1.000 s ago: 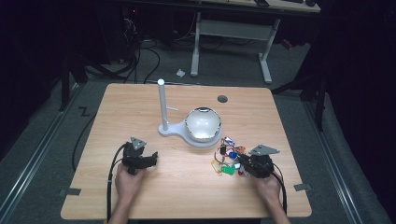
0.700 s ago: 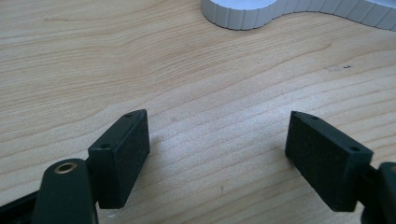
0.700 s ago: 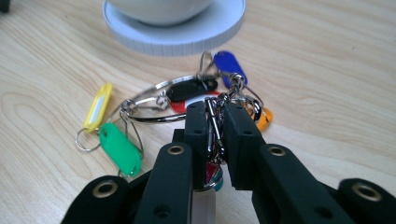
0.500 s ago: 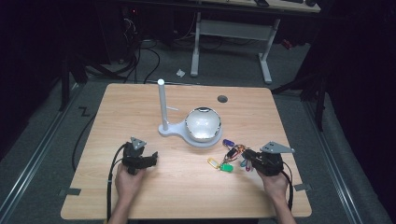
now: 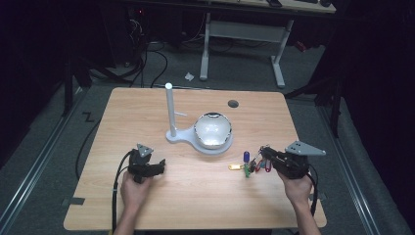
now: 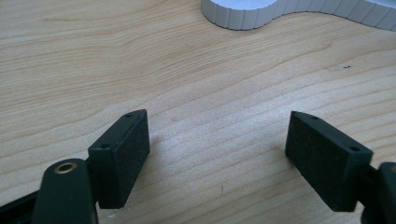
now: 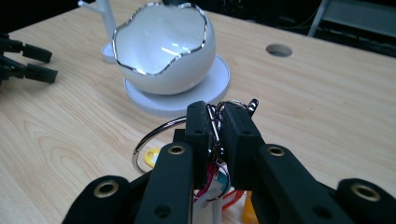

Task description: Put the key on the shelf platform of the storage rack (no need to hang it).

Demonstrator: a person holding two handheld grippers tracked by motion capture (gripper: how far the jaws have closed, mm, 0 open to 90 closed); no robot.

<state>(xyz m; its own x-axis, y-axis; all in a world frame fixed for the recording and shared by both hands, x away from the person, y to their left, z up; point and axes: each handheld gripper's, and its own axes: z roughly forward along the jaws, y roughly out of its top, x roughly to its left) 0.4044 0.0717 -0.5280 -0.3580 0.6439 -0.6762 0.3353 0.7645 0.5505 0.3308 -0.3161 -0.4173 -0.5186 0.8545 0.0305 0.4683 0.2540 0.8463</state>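
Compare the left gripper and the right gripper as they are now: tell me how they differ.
The left gripper has its jaws spread wide with only bare table between them; the right gripper is clamped on a bunch of keys. The left gripper holds nothing, while the right one grips the bunch by its metal rings. In the high view, the left gripper sits left of the white stand, the right one right of it. Both have black jaws and are each held by a hand.
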